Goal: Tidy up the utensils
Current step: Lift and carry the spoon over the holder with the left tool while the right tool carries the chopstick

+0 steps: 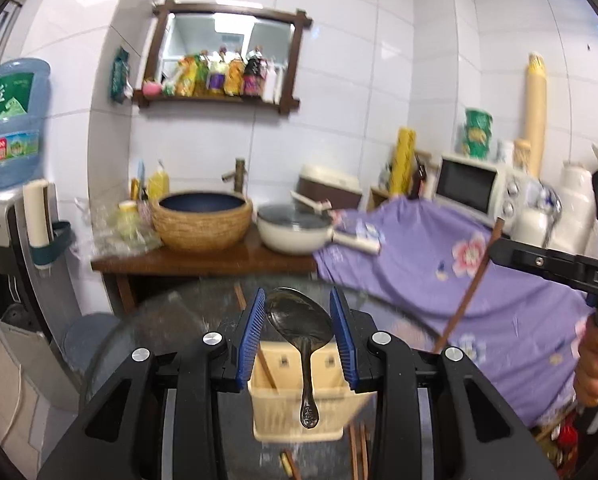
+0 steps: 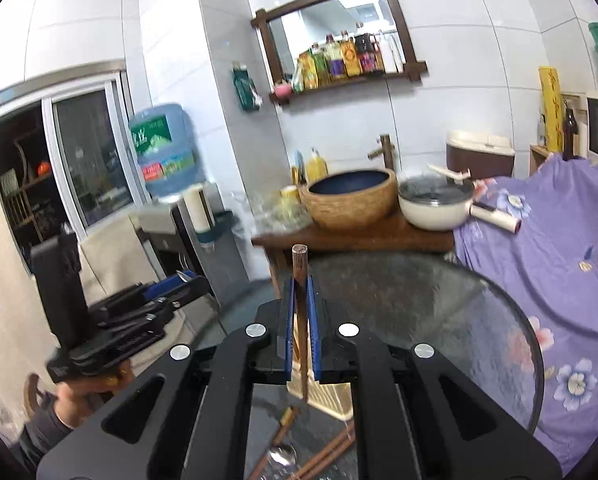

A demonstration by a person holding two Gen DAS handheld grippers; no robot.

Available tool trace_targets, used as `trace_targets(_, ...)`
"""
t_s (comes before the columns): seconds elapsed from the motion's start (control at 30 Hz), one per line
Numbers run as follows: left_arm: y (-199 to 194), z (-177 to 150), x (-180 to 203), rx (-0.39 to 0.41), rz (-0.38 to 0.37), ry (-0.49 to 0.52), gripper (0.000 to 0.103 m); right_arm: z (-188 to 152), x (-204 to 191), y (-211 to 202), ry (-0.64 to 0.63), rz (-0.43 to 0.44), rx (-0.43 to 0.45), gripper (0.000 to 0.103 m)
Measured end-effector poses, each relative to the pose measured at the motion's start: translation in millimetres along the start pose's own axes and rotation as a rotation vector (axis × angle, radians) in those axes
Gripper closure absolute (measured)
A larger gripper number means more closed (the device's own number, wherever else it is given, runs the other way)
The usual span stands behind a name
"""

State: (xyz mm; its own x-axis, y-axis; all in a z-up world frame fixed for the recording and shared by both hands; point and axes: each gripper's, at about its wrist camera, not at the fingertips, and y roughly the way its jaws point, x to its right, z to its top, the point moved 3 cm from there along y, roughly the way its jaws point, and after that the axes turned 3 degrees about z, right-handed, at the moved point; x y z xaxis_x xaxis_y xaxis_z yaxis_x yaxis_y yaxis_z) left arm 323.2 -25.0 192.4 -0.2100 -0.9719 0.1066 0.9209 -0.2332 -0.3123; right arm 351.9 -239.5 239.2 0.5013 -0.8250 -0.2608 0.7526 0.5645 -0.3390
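Left gripper (image 1: 298, 330) jaws clamp spoon (image 1: 299, 322), right gripper (image 2: 300, 330) clamps chopstick (image 2: 300, 276); lower handles-first, straight into holder (image 1: 295, 400).

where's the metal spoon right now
In the left wrist view, the dark metal spoon is held bowl-up between the left gripper's blue fingers, above the beige plastic utensil holder.

The left gripper (image 1: 298, 322) points a little downward above the glass table (image 2: 439, 300), its blue pads clamped on the bowl of a spoon (image 1: 299, 320). The right gripper (image 2: 300, 320) hangs above the same table beside it, jaws pinched nearly together on a chopstick (image 2: 300, 280). A hand (image 1: 593, 368) grips the right tool's handle.
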Motion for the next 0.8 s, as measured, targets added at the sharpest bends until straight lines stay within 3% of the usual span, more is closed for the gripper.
trace_targets(0.17,19.8,27.0,-3.5,0.049,0.04,-0.033,0.07,38.5,-12.4,4.6,-0.039,-0.053,0.089,0.096)
trace_targets(0.3,37.0,25.0,-4.1,0.044,0.053,-0.046,0.07,47.2,-14.6,17.5,-0.065,-0.091,0.123,0.096)
trace_targets(0.8,86.3,-60.7,-14.9,-0.091,0.111,-0.008,0.07,-37.0,22.2,88.0,-0.016,-0.155,-0.015,0.096)
